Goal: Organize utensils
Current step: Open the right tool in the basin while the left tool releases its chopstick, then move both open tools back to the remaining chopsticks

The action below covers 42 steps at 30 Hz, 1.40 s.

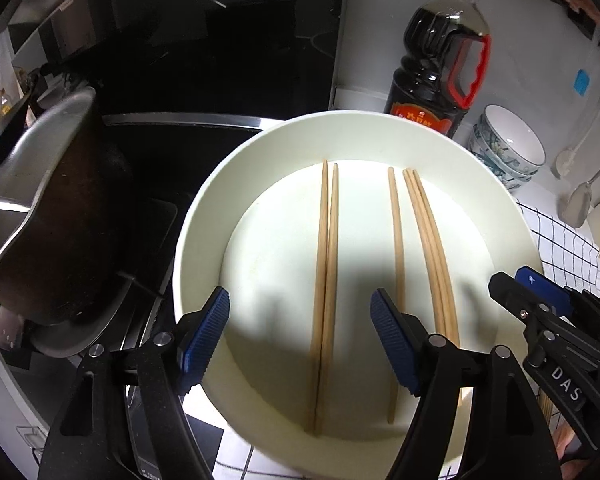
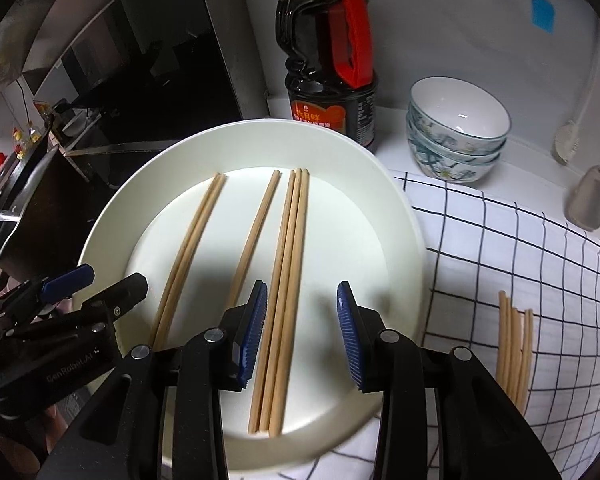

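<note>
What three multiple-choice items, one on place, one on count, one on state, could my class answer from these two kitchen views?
1. Where do the spare chopsticks lie?
A in a bowl
B on the checked cloth
C on the stove

2. How many chopsticks lie on the white plate?
A four
B six
C nine

3. How is the right gripper?
A open over three chopsticks
B shut on a spoon
C holding the bottle

Key: B, they rest on the cloth right of the plate; B, a pair, a single, a trio; A, its pads stand apart, touching nothing.
</note>
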Motion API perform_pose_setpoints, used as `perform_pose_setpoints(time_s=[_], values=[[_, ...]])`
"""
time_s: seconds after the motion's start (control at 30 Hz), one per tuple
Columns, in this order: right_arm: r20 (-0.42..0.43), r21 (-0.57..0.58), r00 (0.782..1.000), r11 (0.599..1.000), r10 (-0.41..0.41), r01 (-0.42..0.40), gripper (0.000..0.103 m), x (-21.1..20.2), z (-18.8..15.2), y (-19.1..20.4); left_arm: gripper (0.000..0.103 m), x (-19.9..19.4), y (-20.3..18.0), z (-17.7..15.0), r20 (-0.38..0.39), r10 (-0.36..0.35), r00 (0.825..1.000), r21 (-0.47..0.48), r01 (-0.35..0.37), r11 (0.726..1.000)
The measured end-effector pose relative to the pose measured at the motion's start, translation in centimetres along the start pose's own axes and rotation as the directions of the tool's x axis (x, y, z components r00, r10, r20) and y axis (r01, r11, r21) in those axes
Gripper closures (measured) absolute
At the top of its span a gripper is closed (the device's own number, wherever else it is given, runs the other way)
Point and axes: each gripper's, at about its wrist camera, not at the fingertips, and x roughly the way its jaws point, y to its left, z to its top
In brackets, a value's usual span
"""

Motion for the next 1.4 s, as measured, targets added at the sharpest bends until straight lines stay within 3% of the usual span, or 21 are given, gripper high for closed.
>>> perform_pose_setpoints(time_s=[0.3, 0.83, 1.4], values=[[0.029, 0.02, 1.0, 1.0, 0.008, -0.009, 0.06, -4.1, -1.9, -1.5, 0.029, -3.2, -1.9, -1.6, 0.009, -0.019, 1.0, 0.02, 0.019, 1.0], [0.069, 0.053, 0.996, 0.997, -0.057, 0.053, 0.054, -11.6, -7.4, -7.1, 0.027, -7.2, -9.7, -5.4, 0.031, -0.088, 0.996, 0.086, 0.085, 0.993], [0.027, 0.191, 0.99, 0.972, -0.141, 0.133, 0.048, -12.8, -13.3, -16.8, 0.023, -6.2, -18.6, -9.5, -0.036, -0.147, 0.988, 0.191, 0.151, 0.97]])
